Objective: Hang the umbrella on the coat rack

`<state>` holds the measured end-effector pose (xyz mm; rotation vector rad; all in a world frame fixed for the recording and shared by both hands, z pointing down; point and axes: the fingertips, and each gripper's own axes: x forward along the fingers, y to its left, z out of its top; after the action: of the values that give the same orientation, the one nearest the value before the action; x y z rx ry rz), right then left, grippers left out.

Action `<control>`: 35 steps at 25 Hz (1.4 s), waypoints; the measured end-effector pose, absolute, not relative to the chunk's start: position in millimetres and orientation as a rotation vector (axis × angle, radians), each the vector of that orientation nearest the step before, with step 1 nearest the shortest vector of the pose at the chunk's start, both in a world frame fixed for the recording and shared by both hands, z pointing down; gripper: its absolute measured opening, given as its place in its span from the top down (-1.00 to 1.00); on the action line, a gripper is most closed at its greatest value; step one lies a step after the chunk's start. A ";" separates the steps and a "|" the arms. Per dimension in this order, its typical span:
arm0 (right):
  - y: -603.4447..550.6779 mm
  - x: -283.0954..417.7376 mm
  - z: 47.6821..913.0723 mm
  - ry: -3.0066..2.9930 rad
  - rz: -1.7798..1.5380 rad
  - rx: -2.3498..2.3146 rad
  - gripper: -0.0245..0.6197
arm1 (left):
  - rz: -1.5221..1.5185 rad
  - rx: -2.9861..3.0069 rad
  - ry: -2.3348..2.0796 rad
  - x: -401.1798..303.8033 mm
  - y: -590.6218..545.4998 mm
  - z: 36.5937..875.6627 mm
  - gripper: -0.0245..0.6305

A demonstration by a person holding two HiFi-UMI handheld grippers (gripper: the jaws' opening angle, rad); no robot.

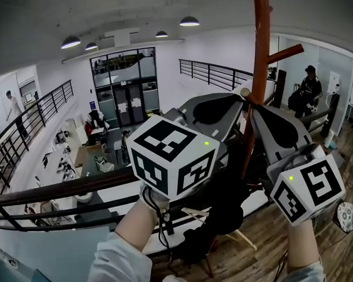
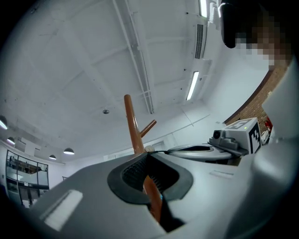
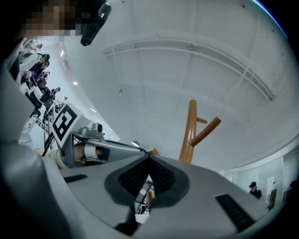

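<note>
The brown coat rack pole rises just behind both raised grippers, one peg slanting up to its right. My left gripper and right gripper meet tip to tip beside the pole, both shut on a thin black strap stretched between them. A small beige knob sits at the tips. A dark umbrella hangs below them, mostly hidden. The pole and peg stand ahead of the left gripper. Pole and peg stand above the right gripper.
A dark railing runs across in front of me, with an open office floor far below. The wooden floor lies underfoot. A person in black stands at the far right. The ceiling fills both gripper views.
</note>
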<state>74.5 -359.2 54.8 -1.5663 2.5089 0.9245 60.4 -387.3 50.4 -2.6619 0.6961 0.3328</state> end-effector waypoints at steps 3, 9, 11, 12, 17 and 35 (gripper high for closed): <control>-361.4 73.2 47.7 2.504 0.940 -1.572 0.93 | 0.339 -2.638 0.726 59.0 -391.5 43.7 0.92; -364.8 74.9 37.4 2.490 0.959 -1.573 0.93 | 0.303 -2.573 0.770 60.8 -400.0 34.8 0.92; -366.5 75.6 36.2 2.486 0.953 -1.574 0.93 | 0.292 -2.555 0.782 61.7 -404.0 34.7 0.92; -366.8 75.6 35.8 2.484 0.947 -1.576 0.93 | 0.288 -2.546 0.788 61.7 -404.8 34.5 0.92; -370.6 79.7 30.0 2.474 0.943 -1.587 0.93 | 0.285 -2.512 0.788 65.7 -409.1 28.4 0.92; -399.2 100.6 41.4 2.501 0.918 -1.655 0.93 | 0.252 -2.559 0.746 87.4 -437.5 42.9 0.92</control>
<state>100.6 -399.2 41.4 -1.6555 2.5008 0.9180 87.4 -437.5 42.9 -2.5589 0.7457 0.2525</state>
